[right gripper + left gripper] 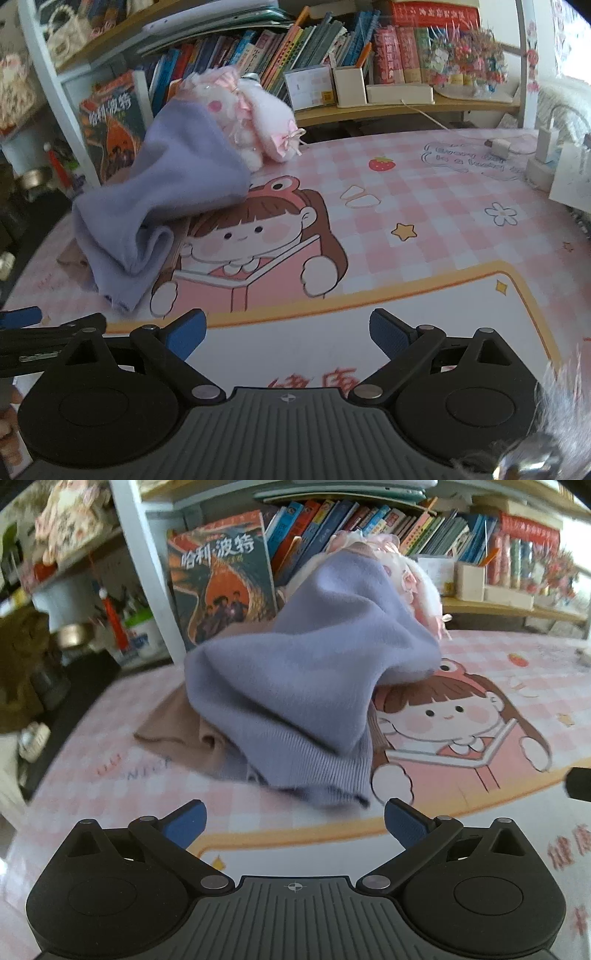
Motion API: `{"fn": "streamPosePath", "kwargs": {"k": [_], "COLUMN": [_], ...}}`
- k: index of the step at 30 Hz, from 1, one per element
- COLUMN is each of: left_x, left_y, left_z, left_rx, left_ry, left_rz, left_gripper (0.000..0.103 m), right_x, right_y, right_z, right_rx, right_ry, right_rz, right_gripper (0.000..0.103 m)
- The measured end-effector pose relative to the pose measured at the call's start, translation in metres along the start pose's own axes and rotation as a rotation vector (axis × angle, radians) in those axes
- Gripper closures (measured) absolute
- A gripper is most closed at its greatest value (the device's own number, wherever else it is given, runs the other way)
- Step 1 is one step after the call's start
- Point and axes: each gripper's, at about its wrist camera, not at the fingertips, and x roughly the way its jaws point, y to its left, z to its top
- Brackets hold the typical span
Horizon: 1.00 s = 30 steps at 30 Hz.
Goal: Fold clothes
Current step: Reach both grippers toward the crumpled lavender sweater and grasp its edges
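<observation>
A lavender sweater [291, 686] lies crumpled in a heap on the pink checked table mat [517, 657], draped over a tan garment [173, 734] and leaning against a pink plush toy [413, 583]. Its ribbed hem [325, 775] hangs toward me. My left gripper [295, 821] is open just short of that hem, with nothing between its blue pads. In the right wrist view the lavender sweater [170, 192] sits at the left, the plush toy [255, 114] behind it. My right gripper [288, 332] is open over the bare mat [424, 192], well to the right of the clothes.
A shelf of books [295, 48] runs along the table's back, with a large picture book [221, 583] upright behind the clothes. White boxes and a pen holder [349, 85] sit on the low shelf. A charger and cable [498, 146] lie at the right. The left gripper's arm [37, 336] shows at the left edge.
</observation>
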Motion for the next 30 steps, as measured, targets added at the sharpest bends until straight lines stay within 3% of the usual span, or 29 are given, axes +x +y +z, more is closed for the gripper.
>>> {"fn": "streamPosePath", "kwargs": {"k": [8,14,25,27,29,30], "left_x": [0.025,0.041,0.066,0.069,0.071,0.07], "left_y": [-0.045,-0.077,-0.085,-0.082,-0.069,-0.063], "left_z": [0.027,0.037,0.053,0.055,0.058,0.059], "left_rx": [0.178,0.34,0.356,0.351,0.296,0.265], "left_ry": [-0.097,-0.189,-0.164,-0.145,-0.106,-0.09], "left_rz": [0.145,0.209,0.295,0.295,0.255,0.233], "left_gripper": [0.0,0.0,0.0,0.013,0.067,0.071], "right_x": [0.007,0.009,0.013,0.012,0.012,0.012], "right_y": [-0.038,-0.058,-0.072,-0.072,-0.072,-0.072], "right_z": [0.016,0.02,0.024,0.024,0.025,0.026], "right_rx": [0.05,0.075,0.095,0.095,0.095,0.096], "right_ry": [0.014,0.027,0.036,0.036,0.035,0.033], "right_rz": [0.056,0.062,0.059,0.062,0.07,0.077], "right_gripper": [0.007,0.007,0.007,0.007,0.007,0.007]}}
